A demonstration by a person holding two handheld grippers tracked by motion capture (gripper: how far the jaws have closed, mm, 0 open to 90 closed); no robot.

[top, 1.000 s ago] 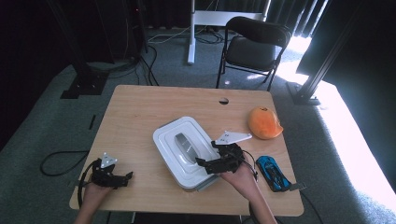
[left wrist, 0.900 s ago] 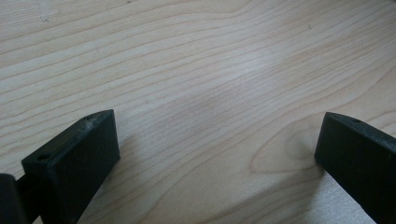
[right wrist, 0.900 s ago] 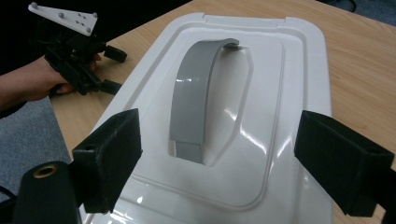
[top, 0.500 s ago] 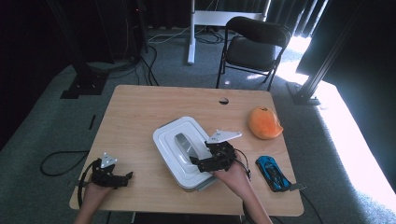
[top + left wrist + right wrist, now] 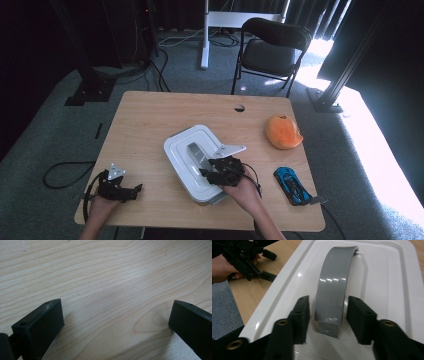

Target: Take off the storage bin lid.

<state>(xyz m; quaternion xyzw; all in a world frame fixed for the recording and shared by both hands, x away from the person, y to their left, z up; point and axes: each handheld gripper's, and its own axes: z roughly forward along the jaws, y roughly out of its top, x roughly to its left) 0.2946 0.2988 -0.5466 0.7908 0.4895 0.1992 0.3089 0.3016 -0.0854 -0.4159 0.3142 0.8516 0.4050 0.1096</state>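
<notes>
A white lidded box [image 5: 182,142] sits mid-table, with a grey arched handle [image 5: 196,154] on its lid [image 5: 382,277]. My right gripper [image 5: 206,168] is down on the lid, and its jaws have just been closing around the near end of the handle [image 5: 333,290]. In the right gripper view [image 5: 329,308] a thin gap still shows on each side between pad and handle. My left gripper [image 5: 135,190] rests on the table's front left corner, open, with bare wood between its jaws [image 5: 116,317]. The right gripper view also shows the left gripper [image 5: 265,265] farther off.
An orange rounded object [image 5: 283,132] lies at the right of the wooden table [image 5: 145,115]. A blue toy car [image 5: 292,185] sits near the front right edge. Behind the table stand a black chair [image 5: 270,47] and a white desk leg [image 5: 204,35].
My right gripper has moved left and down onto the lid, and its jaws have narrowed around the grey handle. The left gripper has stayed in place.
</notes>
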